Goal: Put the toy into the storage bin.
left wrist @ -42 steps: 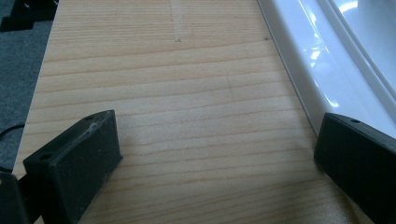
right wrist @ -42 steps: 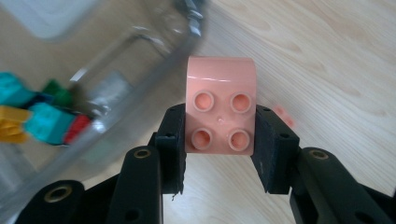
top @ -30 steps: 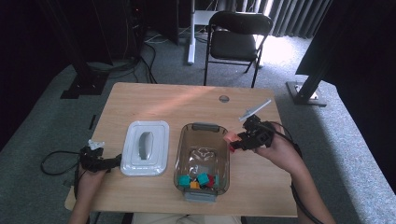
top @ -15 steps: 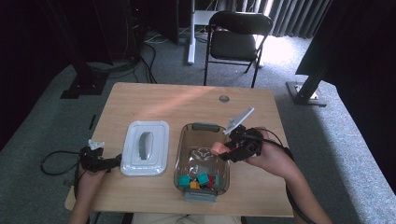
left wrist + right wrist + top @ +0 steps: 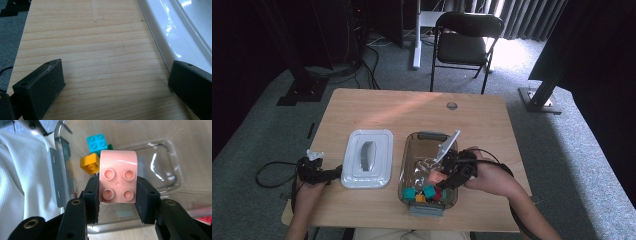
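My right gripper [image 5: 443, 176] holds a pink block [image 5: 118, 180], its fingers [image 5: 92, 200] clenched on the block's two flanks, studs facing the camera. The block hangs between those fingers over the clear bin [image 5: 411, 150].

Risk, as I judge it: the grip sits on smooth side faces near the block's lower half, so a tilt of my wrist could let it pivot or slip out early. Released from here it may bounce off the blocks lying beyond the fingertips. The fingers could also clip the bin's wall, which runs just below them in the right gripper view, and shove the bin along the surface [image 5: 377, 107].

Contents: past the fingertips lie a teal block [image 5: 97, 142] and a yellow block [image 5: 90, 163], touching each other; a red block [image 5: 205, 218] shows at the right finger's outer side. The high view shows these gathered at the bin's near end, the far end bare.

My left gripper [image 5: 328, 174] rests on the surface, its fingers [image 5: 42, 86] released with nothing but bare wood between them. The white lid [image 5: 172, 32] lies just beside the right-hand finger in the left gripper view.
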`<act>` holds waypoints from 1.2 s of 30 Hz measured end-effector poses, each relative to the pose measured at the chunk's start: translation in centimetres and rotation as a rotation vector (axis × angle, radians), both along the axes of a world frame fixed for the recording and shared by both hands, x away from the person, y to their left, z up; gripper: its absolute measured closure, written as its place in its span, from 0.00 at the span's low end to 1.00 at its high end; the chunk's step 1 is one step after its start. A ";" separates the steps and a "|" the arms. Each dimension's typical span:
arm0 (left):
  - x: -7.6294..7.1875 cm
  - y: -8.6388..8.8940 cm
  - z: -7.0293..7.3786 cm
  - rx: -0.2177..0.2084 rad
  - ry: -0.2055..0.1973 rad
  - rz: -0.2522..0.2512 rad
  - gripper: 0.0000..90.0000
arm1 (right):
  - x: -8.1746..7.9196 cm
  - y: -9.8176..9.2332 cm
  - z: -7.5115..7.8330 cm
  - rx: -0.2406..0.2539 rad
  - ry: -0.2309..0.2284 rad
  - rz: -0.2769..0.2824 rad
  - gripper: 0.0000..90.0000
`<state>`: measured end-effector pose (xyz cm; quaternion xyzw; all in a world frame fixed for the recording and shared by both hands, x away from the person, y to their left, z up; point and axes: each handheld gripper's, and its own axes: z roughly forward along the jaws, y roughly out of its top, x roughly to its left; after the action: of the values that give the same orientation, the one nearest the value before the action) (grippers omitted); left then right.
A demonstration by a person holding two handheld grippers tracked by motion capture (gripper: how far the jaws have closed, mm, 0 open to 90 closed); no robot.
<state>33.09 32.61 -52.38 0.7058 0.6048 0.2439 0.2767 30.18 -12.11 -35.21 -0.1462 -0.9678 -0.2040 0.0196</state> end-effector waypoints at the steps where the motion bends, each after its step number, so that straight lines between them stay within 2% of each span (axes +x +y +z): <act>1: 0.0 0.0 0.0 0.000 0.000 0.000 0.01 | 0.0 0.0 0.0 0.000 0.000 0.000 0.65; 5: 0.0 0.0 0.0 0.001 0.001 0.000 0.01 | 0.1 1.1 -1.5 -0.038 0.054 0.033 0.65; 8: 0.0 0.0 0.0 0.001 0.001 0.000 0.01 | 0.1 1.5 -2.0 -0.057 0.064 0.049 0.65; 9: 0.0 0.0 0.0 0.001 0.001 0.000 0.01 | -0.1 1.9 -2.5 -0.082 0.072 0.064 0.65; 12: 0.0 0.0 0.0 0.000 0.000 0.000 0.01 | -0.1 2.3 -2.9 -0.098 0.079 0.075 0.65; 13: 0.0 0.0 0.0 0.001 0.001 -0.001 0.01 | -0.2 2.5 -3.3 -0.123 0.083 0.082 0.65; 15: 0.0 0.0 0.0 0.001 0.001 0.000 0.01 | -0.2 2.6 -3.5 -0.128 0.083 0.083 0.65; 16: 0.0 0.0 0.0 0.001 0.001 -0.001 0.01 | -0.2 2.8 -3.8 -0.153 0.083 0.085 0.65; 21: 0.0 0.0 0.0 0.000 0.000 0.000 0.01 | -0.3 3.2 -4.4 -0.176 0.086 0.102 0.65; 24: 0.0 0.0 0.0 0.001 0.001 -0.001 0.01 | -0.1 3.3 -4.7 -0.184 0.091 0.101 0.65; 36: 0.0 0.0 0.0 0.000 0.000 0.000 0.01 | -0.2 2.5 -4.0 -0.154 0.099 0.089 0.62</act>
<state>33.09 32.61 -52.37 0.7059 0.6048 0.2437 0.2767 29.98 -9.61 -39.25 -0.1141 -0.9840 -0.1203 0.0650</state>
